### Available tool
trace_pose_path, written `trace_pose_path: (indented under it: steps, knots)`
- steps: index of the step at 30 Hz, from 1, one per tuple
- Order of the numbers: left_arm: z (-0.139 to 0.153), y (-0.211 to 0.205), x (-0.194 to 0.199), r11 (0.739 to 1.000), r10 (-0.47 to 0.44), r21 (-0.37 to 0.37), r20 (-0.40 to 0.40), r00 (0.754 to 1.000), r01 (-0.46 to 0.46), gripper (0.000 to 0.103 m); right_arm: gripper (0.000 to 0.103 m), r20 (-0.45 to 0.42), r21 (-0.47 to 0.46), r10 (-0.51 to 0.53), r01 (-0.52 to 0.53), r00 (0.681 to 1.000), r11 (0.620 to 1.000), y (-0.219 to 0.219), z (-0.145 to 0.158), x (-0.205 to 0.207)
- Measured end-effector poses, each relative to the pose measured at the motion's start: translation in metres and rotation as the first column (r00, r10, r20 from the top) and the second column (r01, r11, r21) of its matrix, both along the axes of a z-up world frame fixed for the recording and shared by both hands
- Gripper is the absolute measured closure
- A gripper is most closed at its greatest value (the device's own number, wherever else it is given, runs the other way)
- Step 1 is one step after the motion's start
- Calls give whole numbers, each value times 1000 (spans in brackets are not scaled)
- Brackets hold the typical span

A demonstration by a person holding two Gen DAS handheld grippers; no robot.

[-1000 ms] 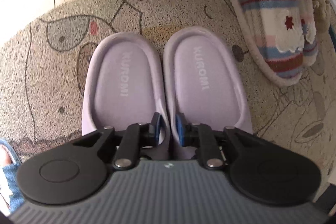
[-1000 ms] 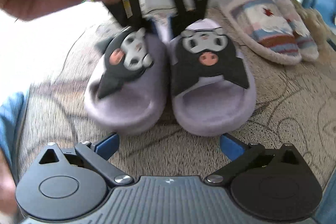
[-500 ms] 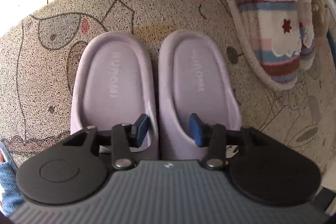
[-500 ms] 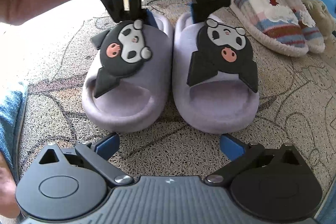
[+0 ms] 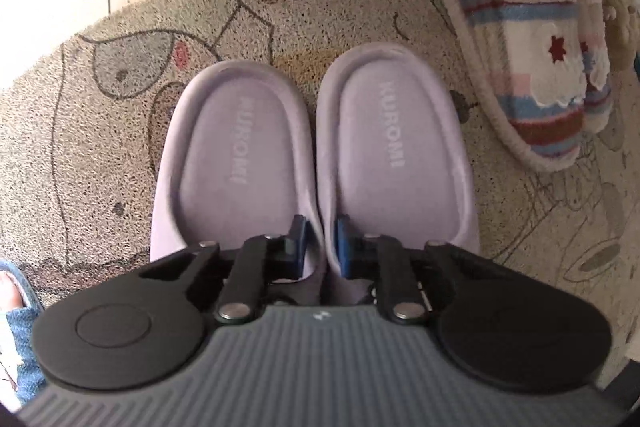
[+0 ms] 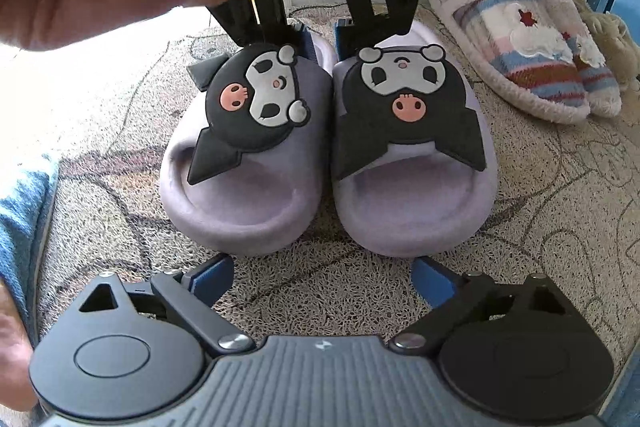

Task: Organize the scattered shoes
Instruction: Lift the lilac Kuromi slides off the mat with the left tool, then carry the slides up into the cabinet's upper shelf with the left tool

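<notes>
We see the left gripper (image 5: 320, 243) pinching the two purple slippers (image 5: 316, 163) together by their touching inner walls, one blue finger (image 5: 298, 241) inside each shoe. The pair sits side by side on the patterned mat (image 5: 100, 131) (striped fuzzy slippers (image 5: 536, 79) lie nearby). Our right gripper (image 6: 322, 277) hangs spread wide before the toes, holding nothing.

Two lilac Kuromi slides (image 6: 320, 163) carry black cartoon faces with white masks and pink skulls; at upper right, fuzzy cream slippers (image 6: 532, 55) striped blue, pink and rust, red stars; beige doormat (image 5: 100, 147) with dark line drawings
</notes>
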State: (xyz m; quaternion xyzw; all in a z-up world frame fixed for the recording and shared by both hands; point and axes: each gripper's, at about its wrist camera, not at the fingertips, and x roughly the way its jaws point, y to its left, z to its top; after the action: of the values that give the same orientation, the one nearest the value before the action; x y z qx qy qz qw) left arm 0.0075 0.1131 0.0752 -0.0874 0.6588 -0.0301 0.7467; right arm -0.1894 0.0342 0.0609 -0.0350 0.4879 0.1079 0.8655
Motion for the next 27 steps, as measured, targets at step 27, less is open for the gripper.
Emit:
trace_pose_path:
  steps: [27]
  knots:
    - [72, -77, -37, 996, -14, -86, 81, 997, 21, 88, 9, 43, -89, 4, 0, 999, 996, -77, 73, -16]
